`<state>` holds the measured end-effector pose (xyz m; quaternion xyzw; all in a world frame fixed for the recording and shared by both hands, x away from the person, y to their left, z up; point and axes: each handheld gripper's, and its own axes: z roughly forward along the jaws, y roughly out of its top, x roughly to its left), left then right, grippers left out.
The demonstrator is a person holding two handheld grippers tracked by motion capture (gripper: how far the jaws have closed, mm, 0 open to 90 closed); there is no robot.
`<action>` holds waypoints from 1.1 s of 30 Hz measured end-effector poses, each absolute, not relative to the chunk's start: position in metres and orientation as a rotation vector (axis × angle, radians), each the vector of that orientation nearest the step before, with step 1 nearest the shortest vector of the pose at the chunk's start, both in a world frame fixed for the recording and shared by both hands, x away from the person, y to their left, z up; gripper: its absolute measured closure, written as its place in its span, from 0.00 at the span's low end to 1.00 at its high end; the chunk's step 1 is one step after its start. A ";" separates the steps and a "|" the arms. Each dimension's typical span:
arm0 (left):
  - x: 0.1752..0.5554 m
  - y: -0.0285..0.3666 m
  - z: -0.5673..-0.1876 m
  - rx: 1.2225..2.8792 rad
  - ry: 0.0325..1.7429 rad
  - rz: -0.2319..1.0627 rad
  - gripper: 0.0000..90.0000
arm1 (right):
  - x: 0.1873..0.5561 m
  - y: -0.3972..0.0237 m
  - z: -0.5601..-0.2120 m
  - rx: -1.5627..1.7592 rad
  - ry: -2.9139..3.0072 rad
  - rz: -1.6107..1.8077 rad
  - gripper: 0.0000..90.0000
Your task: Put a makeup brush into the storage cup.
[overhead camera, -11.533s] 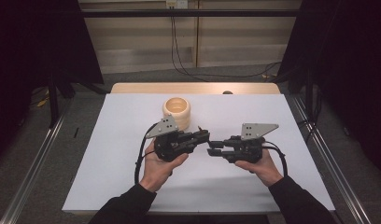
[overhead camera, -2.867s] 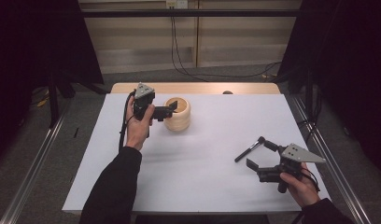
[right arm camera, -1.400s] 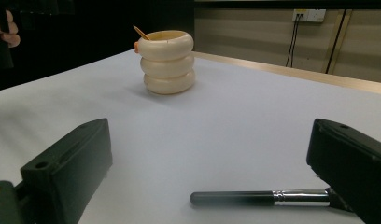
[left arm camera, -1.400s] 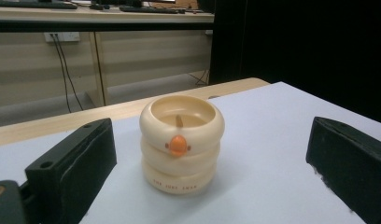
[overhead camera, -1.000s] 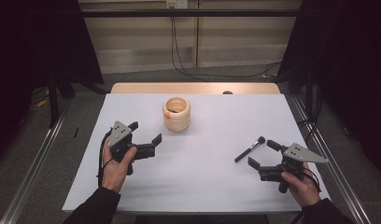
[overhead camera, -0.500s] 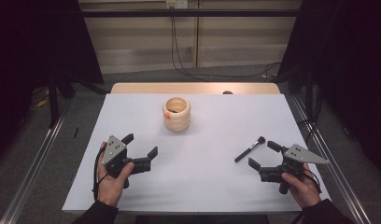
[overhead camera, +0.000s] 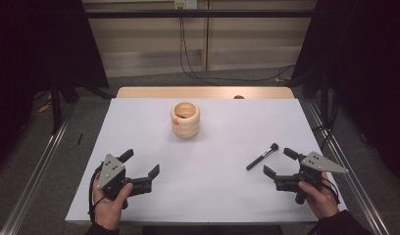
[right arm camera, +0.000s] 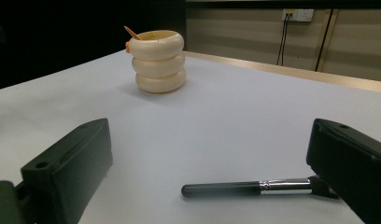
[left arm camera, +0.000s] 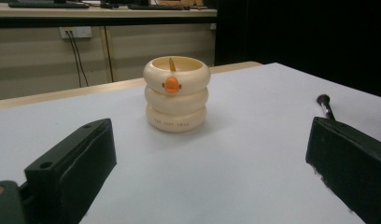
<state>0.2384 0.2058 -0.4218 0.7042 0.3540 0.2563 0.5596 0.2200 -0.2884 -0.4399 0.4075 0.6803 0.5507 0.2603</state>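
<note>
I count one cream holder made of three stacked rings (overhead camera: 186,119), one black makeup brush with a silver band (overhead camera: 262,156), and two claws on my white counter (overhead camera: 227,196). The brush lies flat, well apart from the holder, toward my right side and nearer to me. My right claw (overhead camera: 280,163) sits just beside the brush, on the side away from the holder, jaws spread wide and holding nothing. My left claw (overhead camera: 139,163) is well apart from the holder, nearer to me on the left, also spread wide and empty.

The left gripper view shows a small orange duck face (left arm camera: 172,84) on the holder's top ring. The right gripper view shows a thin stick (right arm camera: 130,31) poking out of the holder, and the brush's shiny band up close.
</note>
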 end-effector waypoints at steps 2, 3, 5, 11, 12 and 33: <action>0.239 0.207 -0.422 1.653 0.833 0.615 0.02 | 0.220 -0.289 -0.440 1.087 1.854 1.484 0.00; 0.240 0.208 -0.422 1.655 0.839 0.612 0.02 | 0.220 -0.289 -0.439 1.088 1.863 1.478 0.00; 0.241 0.208 -0.425 1.660 0.836 0.597 0.03 | 0.219 -0.290 -0.439 1.088 1.876 1.478 0.00; 0.241 0.208 -0.426 1.669 0.829 0.614 0.02 | 0.220 -0.292 -0.438 1.078 1.880 1.473 0.00; 0.242 0.209 -0.426 1.662 0.827 0.616 0.02 | 0.221 -0.292 -0.438 1.083 1.880 1.472 0.00; 0.242 0.206 -0.429 1.667 0.825 0.614 0.02 | 0.231 -0.299 -0.426 1.066 1.868 1.454 0.06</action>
